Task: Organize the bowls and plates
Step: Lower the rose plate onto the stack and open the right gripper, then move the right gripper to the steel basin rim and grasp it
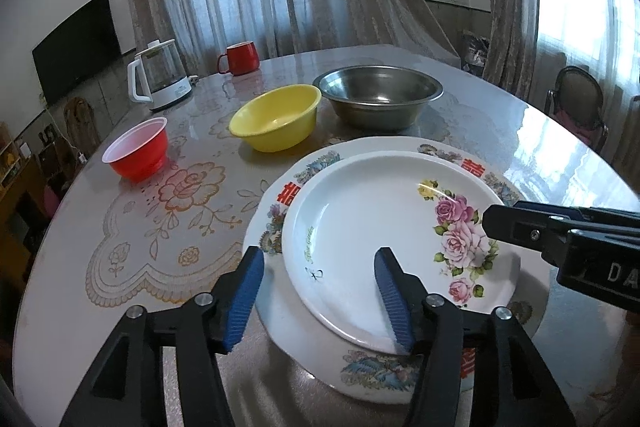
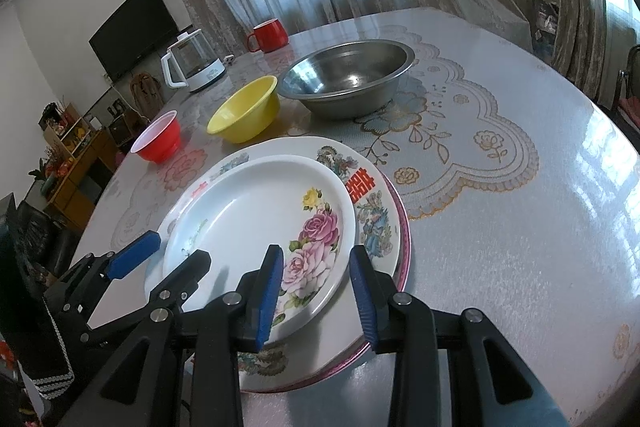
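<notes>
A small white plate with pink roses (image 1: pixel 384 227) (image 2: pixel 256 223) lies on a larger patterned plate (image 1: pixel 400 371) (image 2: pixel 376 223), which rests on a pink-rimmed plate (image 2: pixel 402 267). Behind the stack stand a red bowl (image 1: pixel 138 151) (image 2: pixel 158 141), a yellow bowl (image 1: pixel 276 123) (image 2: pixel 246 115) and a steel bowl (image 1: pixel 378 99) (image 2: pixel 348 79). My left gripper (image 1: pixel 320 263) (image 2: pixel 176 251) is open, its fingers astride the small plate's near left rim. My right gripper (image 2: pixel 318 263) is open over the stack's near right rim; in the left wrist view only its black body (image 1: pixel 560 239) shows.
A glass kettle (image 1: pixel 160 77) (image 2: pixel 194 67) and a red mug (image 1: pixel 240 57) (image 2: pixel 268 35) stand at the far left of the round table (image 2: pixel 520 227). A chair (image 1: pixel 576 103) stands past the table's right edge.
</notes>
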Motion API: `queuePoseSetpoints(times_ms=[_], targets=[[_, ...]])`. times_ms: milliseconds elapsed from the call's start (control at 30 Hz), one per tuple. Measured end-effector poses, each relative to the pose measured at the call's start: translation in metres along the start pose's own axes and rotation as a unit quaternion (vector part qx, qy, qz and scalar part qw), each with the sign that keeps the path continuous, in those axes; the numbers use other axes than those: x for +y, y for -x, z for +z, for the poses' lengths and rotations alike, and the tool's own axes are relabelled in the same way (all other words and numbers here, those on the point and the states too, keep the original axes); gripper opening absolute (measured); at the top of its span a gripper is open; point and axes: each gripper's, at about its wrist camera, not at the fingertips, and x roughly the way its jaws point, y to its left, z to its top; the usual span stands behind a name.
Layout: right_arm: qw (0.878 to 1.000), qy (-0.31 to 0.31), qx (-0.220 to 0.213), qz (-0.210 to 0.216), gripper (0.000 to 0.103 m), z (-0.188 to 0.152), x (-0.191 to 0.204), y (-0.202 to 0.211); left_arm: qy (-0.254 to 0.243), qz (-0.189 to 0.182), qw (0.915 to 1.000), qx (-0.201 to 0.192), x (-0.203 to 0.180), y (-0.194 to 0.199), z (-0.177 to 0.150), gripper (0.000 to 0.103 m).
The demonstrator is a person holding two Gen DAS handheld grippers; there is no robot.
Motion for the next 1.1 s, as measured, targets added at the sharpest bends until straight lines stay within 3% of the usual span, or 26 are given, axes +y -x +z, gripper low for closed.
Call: queuePoseSetpoints(times_ms=[433,700,900,1033,1100], targets=[[0.999,0.011,-0.011,0.028,0.035,0.002,0.009,0.010,0.028,0.001,0.9996,-0.002,0.008,0.011,0.003,0.077],[0.999,0.012,-0.013,0.029,0.039,0.014,-0.002,0.010,0.042,-0.022,0.9989,0.008,0.011,0.013,0.006,0.085],[0.999,0.014,-0.047,0.006,0.042,0.045,-0.021,0.013,0.057,-0.032,0.9979,0.008,0.014,0.015,0.011,0.087],[0.998,0.000,-0.063,-0.013,0.057,0.083,-0.042,-0.002,0.070,-0.037,0.9968,0.010,0.018,0.016,0.012,0.087],[0.998,-0.016,-0.054,-0.008,0.059,0.103,-0.052,-0.016,0.078,-0.040,0.9961,0.009,0.020,0.018,0.013,0.087]])
